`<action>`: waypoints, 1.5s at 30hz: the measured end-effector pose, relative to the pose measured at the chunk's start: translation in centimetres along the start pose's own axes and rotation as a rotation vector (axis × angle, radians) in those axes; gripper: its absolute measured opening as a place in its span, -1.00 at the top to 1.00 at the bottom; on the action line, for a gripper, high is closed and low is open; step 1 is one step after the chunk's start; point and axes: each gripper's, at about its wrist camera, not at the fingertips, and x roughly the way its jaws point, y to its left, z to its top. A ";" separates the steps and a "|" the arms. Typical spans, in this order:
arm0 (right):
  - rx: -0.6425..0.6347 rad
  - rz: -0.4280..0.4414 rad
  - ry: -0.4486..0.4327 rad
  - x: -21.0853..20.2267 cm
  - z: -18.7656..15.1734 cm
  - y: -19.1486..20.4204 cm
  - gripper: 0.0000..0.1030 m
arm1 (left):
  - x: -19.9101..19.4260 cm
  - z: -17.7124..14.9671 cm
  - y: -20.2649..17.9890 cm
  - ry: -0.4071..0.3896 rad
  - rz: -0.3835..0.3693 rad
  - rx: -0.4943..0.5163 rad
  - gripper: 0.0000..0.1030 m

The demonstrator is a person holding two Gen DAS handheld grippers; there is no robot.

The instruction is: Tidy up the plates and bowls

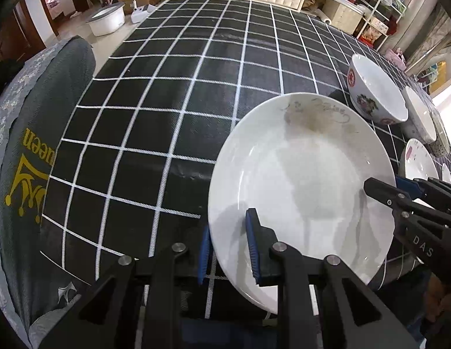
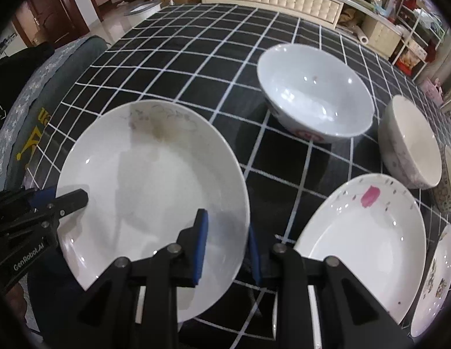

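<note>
Plate (image 1: 301, 180) tilted off tablecloth (image 1: 167, 101) — both hand-held grippers straddling opposite rims

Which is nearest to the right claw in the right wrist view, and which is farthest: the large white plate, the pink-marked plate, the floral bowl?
1. Large white plate, its rim between the right claw pads.
2. Pink-marked plate, just right.
3. Floral bowl, far ahead.

Even indoor daylight, brightest at right edge. Soft shadows and small glare spots on white plate (image 1: 301, 180). Strong fisheye bending, black corners. Bowl (image 2: 315, 104) slightly blurred in right view.
</note>
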 end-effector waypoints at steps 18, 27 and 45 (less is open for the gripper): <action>0.044 0.049 -0.021 -2.4 0.0 -1.5 0.41 | -1.5 0.8 1.3 -0.018 0.041 -0.038 0.60; 0.108 0.024 -0.111 -8.4 -3.1 -4.0 0.41 | -7.0 -0.7 -2.8 -0.103 0.033 0.009 0.60; 0.285 -0.026 -0.174 -13.1 -10.1 -12.3 0.41 | -10.4 -4.1 -17.0 -0.135 -0.134 0.227 0.60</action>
